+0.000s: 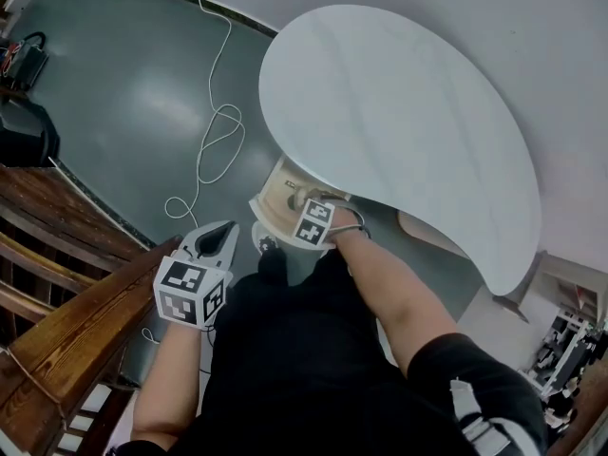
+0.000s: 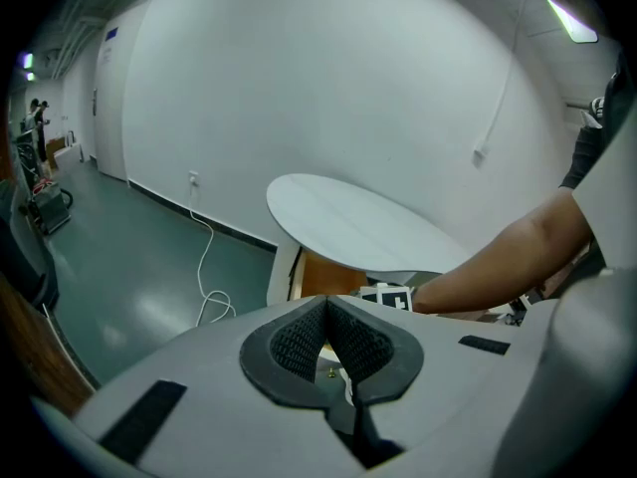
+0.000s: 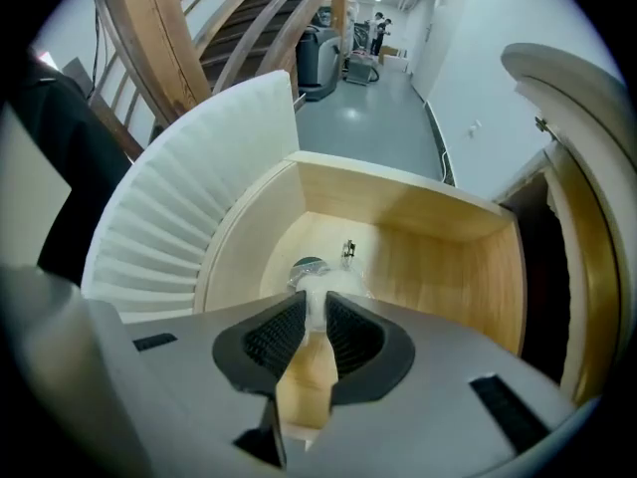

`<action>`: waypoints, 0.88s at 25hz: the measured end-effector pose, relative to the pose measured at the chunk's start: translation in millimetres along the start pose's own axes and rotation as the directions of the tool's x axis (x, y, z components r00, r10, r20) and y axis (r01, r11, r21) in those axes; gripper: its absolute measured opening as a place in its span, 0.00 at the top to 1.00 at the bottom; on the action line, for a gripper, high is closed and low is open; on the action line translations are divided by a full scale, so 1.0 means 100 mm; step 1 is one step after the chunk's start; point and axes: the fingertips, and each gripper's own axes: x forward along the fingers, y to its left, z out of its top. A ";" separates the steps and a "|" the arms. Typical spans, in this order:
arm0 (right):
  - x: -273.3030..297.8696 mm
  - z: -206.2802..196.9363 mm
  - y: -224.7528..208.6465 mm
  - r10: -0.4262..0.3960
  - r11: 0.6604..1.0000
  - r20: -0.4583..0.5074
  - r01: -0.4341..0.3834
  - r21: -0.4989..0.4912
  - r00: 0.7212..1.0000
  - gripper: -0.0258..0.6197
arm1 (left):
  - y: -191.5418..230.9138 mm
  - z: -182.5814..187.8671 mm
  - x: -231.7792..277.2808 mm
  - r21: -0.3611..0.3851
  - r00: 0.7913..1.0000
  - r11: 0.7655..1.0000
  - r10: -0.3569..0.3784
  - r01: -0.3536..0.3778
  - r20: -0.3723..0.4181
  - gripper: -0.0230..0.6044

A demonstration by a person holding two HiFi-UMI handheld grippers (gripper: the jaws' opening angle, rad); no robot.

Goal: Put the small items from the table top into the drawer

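Observation:
An open wooden drawer [image 1: 277, 194] sticks out under the white oval table top [image 1: 399, 112]. My right gripper [image 1: 306, 207] points steeply down into the drawer [image 3: 418, 267]. Its jaws [image 3: 317, 305] are shut on a small whitish translucent item [image 3: 318, 297]. On the drawer floor lie a dark round item [image 3: 307, 265] and a small metal piece [image 3: 348, 250]. My left gripper [image 1: 223, 231] hangs to the left of the drawer, over the floor. Its pads [image 2: 325, 304] meet at the tips with nothing between them. No small items show on the table top [image 2: 348, 222].
The drawer's curved white ribbed front [image 3: 169, 207] faces me. A white cable [image 1: 214, 145] loops on the grey floor left of the table. A wooden staircase [image 1: 57, 283] stands at the lower left. Black equipment [image 1: 24, 60] sits at the far left.

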 end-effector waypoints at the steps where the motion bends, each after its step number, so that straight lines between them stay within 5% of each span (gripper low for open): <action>1: 0.04 0.01 0.01 0.008 1.000 -0.009 -0.008 0.004 1.000 0.87 | 0.03 -0.03 -0.02 -0.006 1.000 1.000 0.005 -0.005 -0.002 0.94; 13: 0.16 0.03 0.02 0.031 0.996 -0.048 -0.027 0.080 0.998 0.77 | 0.17 -0.05 0.00 -0.006 1.000 1.000 -0.012 0.012 -0.006 0.94; 22: -0.29 0.11 0.02 -0.024 0.984 0.053 0.014 0.178 0.998 0.77 | 0.00 0.14 0.10 0.073 0.995 0.993 -0.096 0.094 0.011 0.94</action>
